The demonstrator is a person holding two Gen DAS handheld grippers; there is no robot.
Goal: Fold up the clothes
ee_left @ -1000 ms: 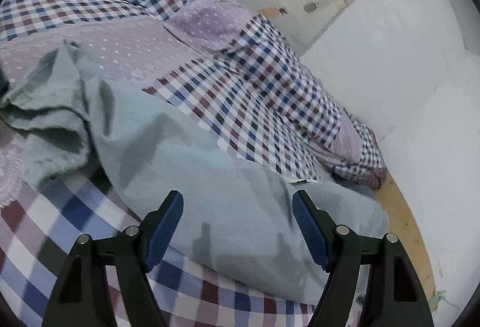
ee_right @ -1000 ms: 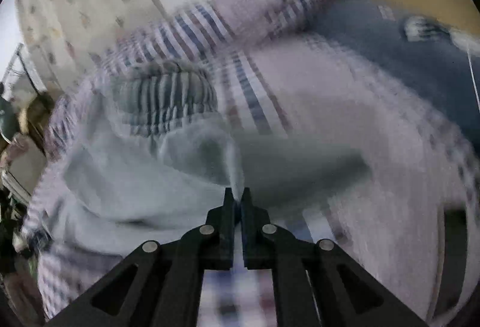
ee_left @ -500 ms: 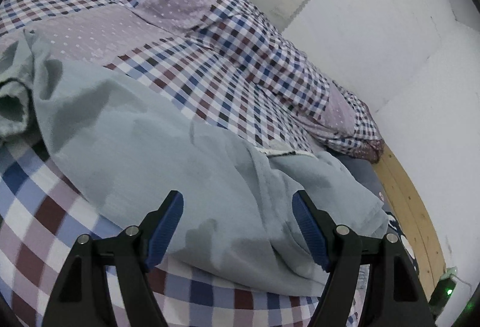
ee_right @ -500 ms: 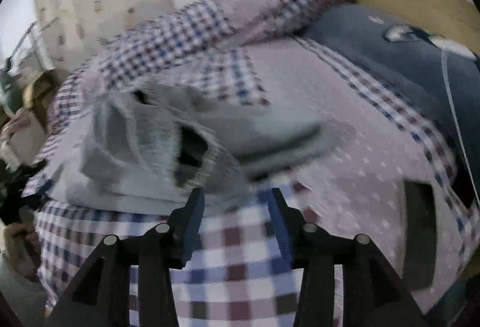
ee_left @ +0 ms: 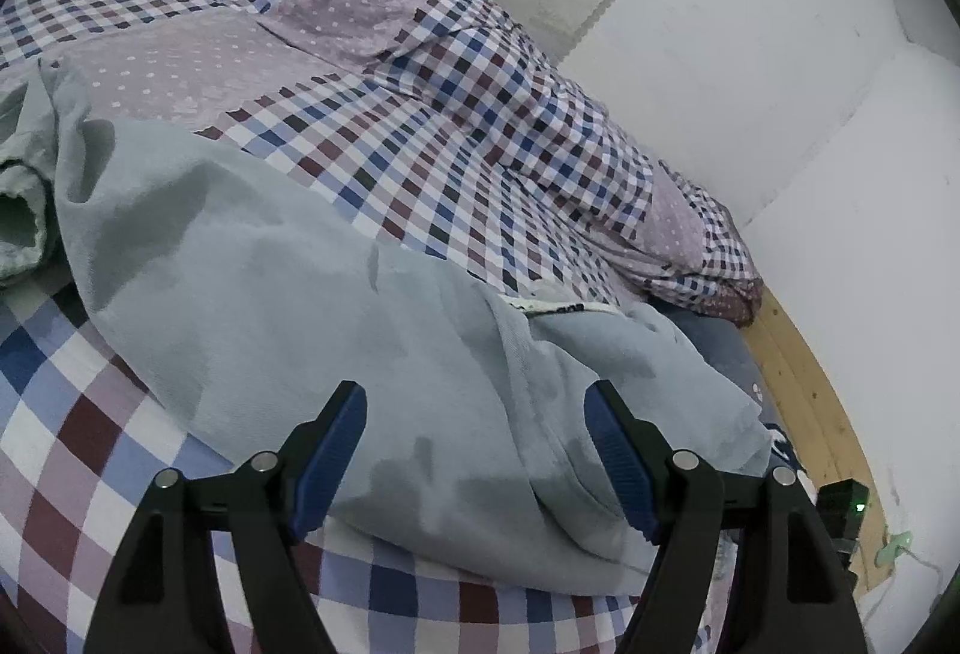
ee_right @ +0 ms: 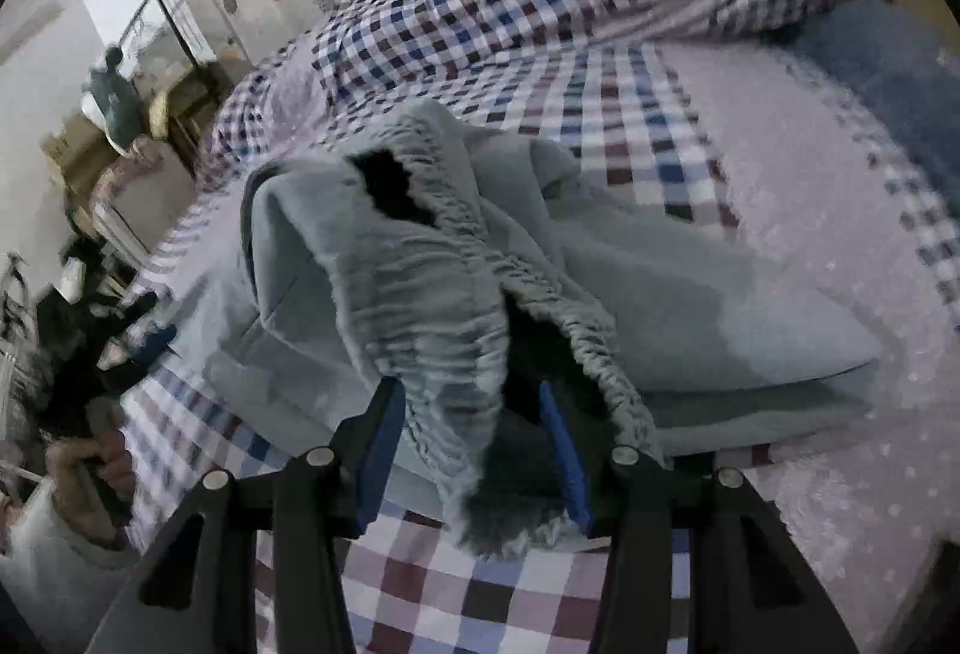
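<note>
While your right gripper [ee_right: 468,450] is opening with the waistband [ee_right: 444,354] bunched loosely between its fingers, keep your left gripper [ee_left: 474,450] wide above the trousers [ee_left: 300,294] and pinch one flat hem edge, not a clump.

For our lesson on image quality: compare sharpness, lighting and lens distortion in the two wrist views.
Left wrist view: sharp, dim and evenly lit, the grey garment crisp; fisheye bends the checked bedding. Right wrist view: motion-blurred toward the edges, the garment's elastic waistband clearer at centre, equally curved.
</note>
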